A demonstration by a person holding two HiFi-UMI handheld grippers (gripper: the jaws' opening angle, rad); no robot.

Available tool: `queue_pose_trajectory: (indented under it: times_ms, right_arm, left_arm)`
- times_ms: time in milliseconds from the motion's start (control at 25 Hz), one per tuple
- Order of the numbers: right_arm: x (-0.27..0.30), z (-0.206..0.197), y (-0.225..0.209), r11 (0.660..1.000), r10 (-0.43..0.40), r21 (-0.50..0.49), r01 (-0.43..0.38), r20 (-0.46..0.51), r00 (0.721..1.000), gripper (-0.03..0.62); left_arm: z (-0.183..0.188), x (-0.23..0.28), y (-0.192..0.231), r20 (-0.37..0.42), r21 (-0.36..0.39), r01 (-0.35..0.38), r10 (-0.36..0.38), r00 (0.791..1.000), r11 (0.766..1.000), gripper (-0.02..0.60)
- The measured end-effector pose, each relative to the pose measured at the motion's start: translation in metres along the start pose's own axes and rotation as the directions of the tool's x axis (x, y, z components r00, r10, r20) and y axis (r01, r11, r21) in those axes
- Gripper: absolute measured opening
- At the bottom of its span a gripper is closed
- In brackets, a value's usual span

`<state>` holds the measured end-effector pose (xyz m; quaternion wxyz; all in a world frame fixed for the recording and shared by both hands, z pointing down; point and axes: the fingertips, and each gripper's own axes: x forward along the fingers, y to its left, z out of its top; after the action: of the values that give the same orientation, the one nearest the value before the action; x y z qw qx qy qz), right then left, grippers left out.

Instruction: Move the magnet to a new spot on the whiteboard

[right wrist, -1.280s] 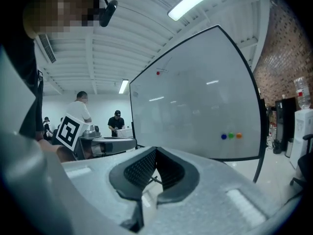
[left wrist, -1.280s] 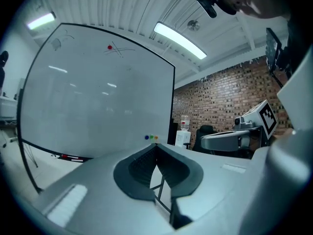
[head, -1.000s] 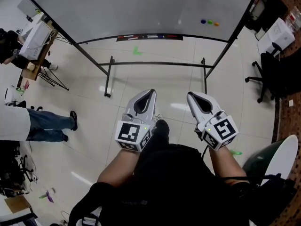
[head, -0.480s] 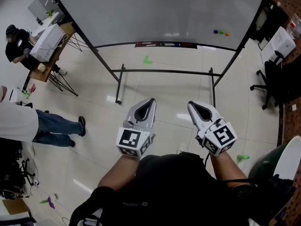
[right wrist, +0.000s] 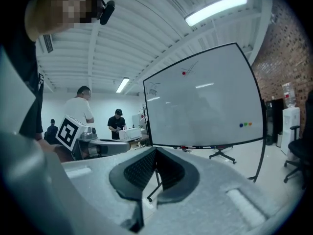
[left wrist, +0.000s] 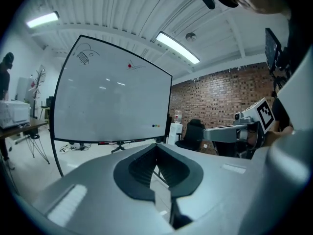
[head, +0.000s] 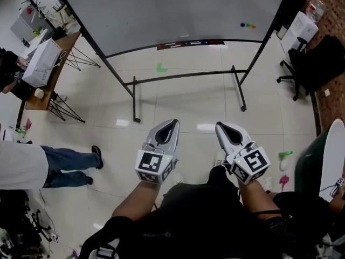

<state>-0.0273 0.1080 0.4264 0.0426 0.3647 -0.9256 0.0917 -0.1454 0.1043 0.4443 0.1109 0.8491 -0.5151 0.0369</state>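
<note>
Fingers (left wrist: 139, 168) of the left gripper (head: 173, 122) and right gripper (head: 218, 125) meet, empty, well apart from three magnets (head: 248, 24) on the whiteboard (head: 172, 9).

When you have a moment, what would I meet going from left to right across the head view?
white bag → left claw → right claw → black office chair

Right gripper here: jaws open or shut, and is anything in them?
Shut and empty: in its own view the right gripper shows its jaw tips meeting, nothing between them.
</note>
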Motion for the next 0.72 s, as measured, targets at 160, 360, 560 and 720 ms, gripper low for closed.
queue_pose_trajectory:
  times_ms: [160,360,560,720]
  right_arm:
    - [-0.021,-0.008,0.024,0.999,-0.039,-0.026,0.038,-0.028,0.999,0.002]
    - [-0.041,0.018,0.029,0.996,-0.063,-0.059,0.062,0.0,0.998,0.002]
    - [-0.06,0.027,0.026,0.995,-0.024,-0.099,0.025,0.015,1.0,0.002]
    - [-0.087,0.028,0.003,0.994,-0.002,-0.112,0.004,0.019,1.0,0.002]
  left_arm:
    - [-0.007,-0.013,-0.017,0.001,-0.007,0.071,-0.071,0.998,0.997,0.017]
    - [0.01,-0.022,-0.039,0.032,-0.006,0.092,-0.092,0.995,0.996,0.017]
    - [0.016,-0.027,-0.058,0.057,0.002,0.044,-0.044,0.997,0.999,0.017]
    - [0.02,-0.021,-0.091,0.07,0.001,0.013,-0.013,0.997,1.0,0.017]
